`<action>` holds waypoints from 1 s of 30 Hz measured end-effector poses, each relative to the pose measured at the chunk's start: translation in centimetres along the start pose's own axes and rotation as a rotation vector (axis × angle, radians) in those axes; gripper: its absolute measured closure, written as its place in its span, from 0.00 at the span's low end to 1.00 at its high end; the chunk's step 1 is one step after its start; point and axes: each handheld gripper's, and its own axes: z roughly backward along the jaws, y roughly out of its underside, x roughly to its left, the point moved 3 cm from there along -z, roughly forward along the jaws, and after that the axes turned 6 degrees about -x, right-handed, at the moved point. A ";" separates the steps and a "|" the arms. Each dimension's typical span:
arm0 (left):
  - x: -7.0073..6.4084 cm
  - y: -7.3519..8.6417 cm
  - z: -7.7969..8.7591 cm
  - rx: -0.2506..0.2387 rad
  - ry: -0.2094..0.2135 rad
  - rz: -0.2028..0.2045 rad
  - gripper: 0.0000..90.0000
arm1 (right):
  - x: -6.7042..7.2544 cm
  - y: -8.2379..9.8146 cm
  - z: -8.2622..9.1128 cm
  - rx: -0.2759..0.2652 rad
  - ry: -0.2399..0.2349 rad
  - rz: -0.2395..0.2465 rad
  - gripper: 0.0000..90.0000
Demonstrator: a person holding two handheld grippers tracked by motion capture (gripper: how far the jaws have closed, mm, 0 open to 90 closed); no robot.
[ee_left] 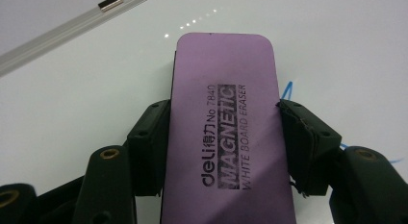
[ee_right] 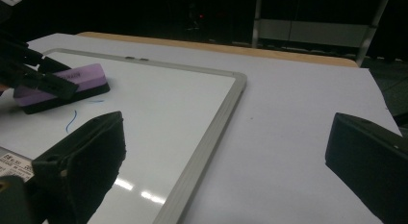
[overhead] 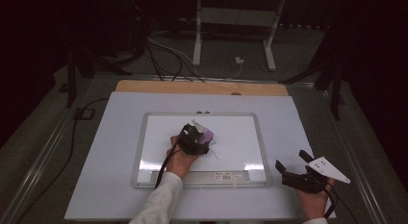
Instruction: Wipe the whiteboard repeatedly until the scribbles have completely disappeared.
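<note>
A purple magnetic whiteboard eraser (ee_left: 226, 132) lies flat on the whiteboard (overhead: 231, 128), and my left gripper (overhead: 199, 137) is shut on its two long sides. Both black pads (ee_left: 153, 137) press against it. In the high view the eraser (overhead: 208, 136) peeks out beyond the gripper near the board's middle. Thin blue pen strokes (ee_left: 287, 91) run on the board just right of the eraser; the blue line (ee_right: 71, 120) also curves in the right gripper view, below the eraser (ee_right: 67, 84). My right gripper (overhead: 292, 162) rests open over the white tabletop, right of the board, with nothing between its jaws.
The whiteboard's grey frame (ee_right: 211, 137) has a barcode label (overhead: 223, 175) on its near edge. The board lies on a white table sheet (overhead: 115, 152) with a wooden strip (overhead: 202, 87) at the far edge. Cables and a white stand (overhead: 233, 27) sit on the floor beyond.
</note>
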 end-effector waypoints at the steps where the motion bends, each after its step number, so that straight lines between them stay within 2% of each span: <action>1: 0.6 0.0 -0.1 0.003 -0.014 0.024 0.47 | 0.0 0.0 0.0 -0.002 -0.001 0.000 0.01; 4: 2.2 0.0 -0.2 0.007 -0.067 0.067 0.46 | -0.1 0.0 0.1 -0.003 0.002 -0.001 0.01; 7: 2.9 0.0 -0.4 0.006 -0.061 0.096 0.46 | -0.1 0.0 0.0 0.001 0.002 -0.001 0.01; 9: 2.7 -0.1 -0.4 0.009 -0.065 0.077 0.47 | 0.0 0.0 0.0 0.001 0.000 0.001 0.01; 11: 2.0 -0.1 -0.3 0.008 -0.027 0.062 0.47 | 0.1 0.0 -0.1 0.001 -0.003 0.005 0.01; 12: 1.5 -0.2 -0.3 0.010 -0.019 0.036 0.47 | 0.1 0.0 -0.1 0.003 -0.002 0.005 0.01; 16: -1.3 -0.2 -0.1 0.008 0.075 -0.027 0.47 | 0.1 0.0 -0.1 0.003 -0.003 0.003 0.01; 17: -2.0 -0.2 0.0 0.000 0.092 -0.064 0.46 | 0.1 0.0 -0.1 0.002 -0.003 0.004 0.01; 18: -2.3 -0.2 0.0 -0.005 0.083 -0.093 0.47 | 0.1 0.0 -0.1 0.002 -0.003 0.004 0.01; 19: -2.2 -0.3 0.0 -0.001 0.084 -0.094 0.47 | 0.1 0.0 -0.1 0.002 -0.003 0.004 0.01; 20: -2.0 -0.3 0.0 0.003 0.087 -0.073 0.47 | 0.1 0.0 -0.1 0.001 -0.002 0.004 0.01; 21: -1.5 -0.3 -0.1 0.004 0.073 -0.058 0.47 | 0.1 0.0 0.0 0.001 -0.002 0.005 0.01; 24: 0.7 -0.3 -0.2 0.015 -0.002 0.000 0.47 | 0.0 0.0 0.0 0.000 -0.001 0.003 0.01; 25: 1.2 -0.3 -0.2 0.018 -0.014 0.015 0.47 | 0.0 0.1 0.0 0.001 0.000 0.003 0.01; 27: 2.2 -0.2 -0.3 0.017 -0.014 0.065 0.46 | -0.1 0.1 0.0 0.004 0.001 0.001 0.01; 28: 2.3 -0.1 -0.4 0.014 -0.005 0.070 0.47 | -0.1 0.1 -0.1 0.004 0.000 0.002 0.01; 29: 2.2 -0.1 -0.3 0.015 -0.012 0.060 0.47 | 0.0 0.1 -0.1 0.005 -0.001 0.004 0.01; 30: 1.9 -0.2 -0.3 0.016 -0.002 0.049 0.47 | 0.0 0.1 -0.1 0.006 -0.002 0.004 0.01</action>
